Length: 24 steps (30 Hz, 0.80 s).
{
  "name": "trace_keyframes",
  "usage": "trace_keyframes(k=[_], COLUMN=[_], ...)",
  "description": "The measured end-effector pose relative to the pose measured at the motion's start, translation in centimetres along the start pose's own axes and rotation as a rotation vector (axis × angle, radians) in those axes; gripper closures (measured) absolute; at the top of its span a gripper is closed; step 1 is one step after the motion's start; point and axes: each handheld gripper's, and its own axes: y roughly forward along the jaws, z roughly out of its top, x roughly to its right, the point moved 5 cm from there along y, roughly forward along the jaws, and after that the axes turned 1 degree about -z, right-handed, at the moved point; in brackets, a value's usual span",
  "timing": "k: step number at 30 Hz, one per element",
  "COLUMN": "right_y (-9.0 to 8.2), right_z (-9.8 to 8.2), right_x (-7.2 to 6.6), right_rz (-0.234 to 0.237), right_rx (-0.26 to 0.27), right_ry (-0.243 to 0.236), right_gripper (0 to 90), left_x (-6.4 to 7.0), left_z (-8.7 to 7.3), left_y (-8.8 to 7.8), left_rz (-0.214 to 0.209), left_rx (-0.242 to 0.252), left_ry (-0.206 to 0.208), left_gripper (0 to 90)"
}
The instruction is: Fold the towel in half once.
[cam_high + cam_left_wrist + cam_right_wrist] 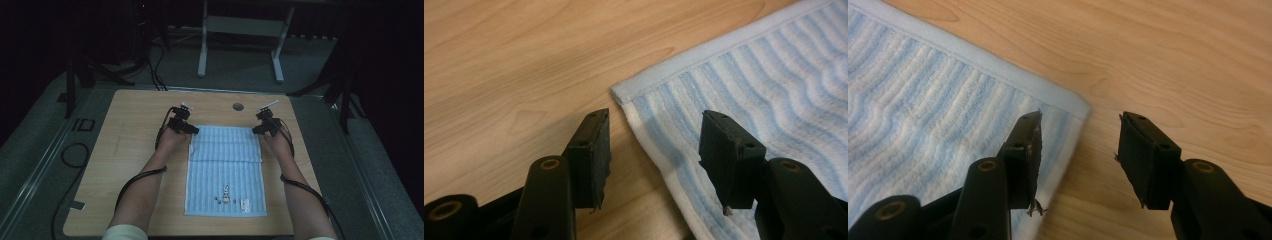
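Observation:
A light blue striped towel (225, 170) lies flat on the wooden table (135, 115), its long side running away from me, with a small embroidered figure (226, 192) near its near end. A crease or folded edge crosses it about a third of the way down from the far end. My left gripper (192, 131) is at the towel's far left corner. In the left gripper view, the left gripper (655, 117) is open, its jaws straddling the towel (774, 90) edge just below the corner. My right gripper (257, 131) is at the far right corner. Seen in its own view, the right gripper (1080, 117) is also open, one jaw over the towel (923, 100), the other over bare wood. Nothing is pinched.
A round hole (238, 106) sits in the table top beyond the towel. Behind the table stand the white legs of another frame (202, 50) and dark stands at both sides. Black cables (75, 155) lie on the floor to the left.

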Motion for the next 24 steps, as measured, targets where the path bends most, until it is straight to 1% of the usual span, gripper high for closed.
trace_keyframes(k=[1,3,4,5,6,7,8,9,10,11,12,13,14,15,16,17,18,19,20,21,22,24], right_y=[0.4,1.2,1.2,1.3,1.5,1.8,1.8,1.9,1.9,1.9,1.9,1.9,1.9,1.9,1.8,1.8,1.6,1.4,0.6,0.6,0.3,-0.6], right_z=[0.0,0.1,0.1,0.1,0.1,-0.1,-0.1,-0.2,-0.2,-0.2,-0.2,-0.2,-0.2,-0.2,-0.2,-0.1,-0.1,0.0,0.3,0.3,0.4,0.8], right_x=[-0.1,-0.3,-0.3,-0.3,-0.4,-0.6,-0.6,-0.6,-0.7,-0.7,-0.8,-0.9,-0.9,-1.1,-1.3,-1.4,-1.5,-1.5,-1.2,-1.2,-1.1,-0.8], right_rz=[0.018,0.032,0.032,0.036,0.027,0.029,0.029,0.035,0.039,0.046,0.057,0.075,0.075,0.078,0.078,0.064,0.046,0.035,0.037,0.037,0.034,0.036], right_rx=[-0.007,-0.017,-0.017,-0.02,-0.025,-0.044,-0.044,-0.046,-0.045,-0.045,-0.044,-0.04,-0.04,-0.038,-0.042,-0.05,-0.053,-0.05,-0.021,-0.021,-0.019,0.003], right_ry=[0.015,0.033,0.033,0.029,0.024,0.016,0.016,0.013,0.013,0.015,0.019,0.028,0.028,0.022,0.012,-0.007,-0.024,-0.033,-0.022,-0.022,-0.018,-0.018], right_gripper=[51.5,52.9,52.9,53.2,54.0,58.6,58.6,59.8,61.2,65.8,69.2,78.3,78.3,83.3,85.3,87.2,88.0,88.1,88.3,88.3,88.4,88.8], left_x=[0.0,0.0,0.0,0.1,0.2,0.4,0.6,0.7,0.9,1.0,1.1,1.2,1.3,1.5,1.6,1.8,1.9,1.9,2.0,2.1,2.2,2.3], left_z=[0.1,0.2,0.3,0.3,0.3,0.1,0.0,0.1,0.1,0.1,0.1,0.0,0.0,0.0,0.0,0.1,0.1,0.2,0.4,0.5,0.7,1.3], left_y=[0.2,0.4,0.6,0.7,0.9,1.2,1.4,1.5,1.6,1.6,1.7,1.7,1.7,1.8,1.9,1.9,1.8,1.5,1.1,0.8,0.3,-0.9], left_rz=[0.001,0.004,0.008,0.002,-0.004,0.003,0.015,0.02,0.026,0.034,0.04,0.044,0.046,0.042,0.018,0.017,0.032,0.019,0.012,0.009,-0.004,-0.016], left_rx=[-0.001,0.007,0.009,0.009,0.007,-0.009,-0.002,-0.001,0.0,-0.001,0.008,0.014,0.018,0.017,0.006,-0.004,-0.008,-0.007,0.009,0.018,0.028,0.059], left_ry=[0.004,0.002,0.001,-0.003,-0.007,0.008,0.027,0.036,0.044,0.046,0.045,0.054,0.059,0.052,0.046,0.06,0.071,0.071,0.066,0.065,0.062,0.059], left_gripper=[46.1,47.5,47.5,47.7,47.8,49.6,49.6,50.3,51.4,53.6,55.1,68.8,68.8,76.2,84.5,85.5,86.2,86.7,87.1,87.1,87.2,87.2])
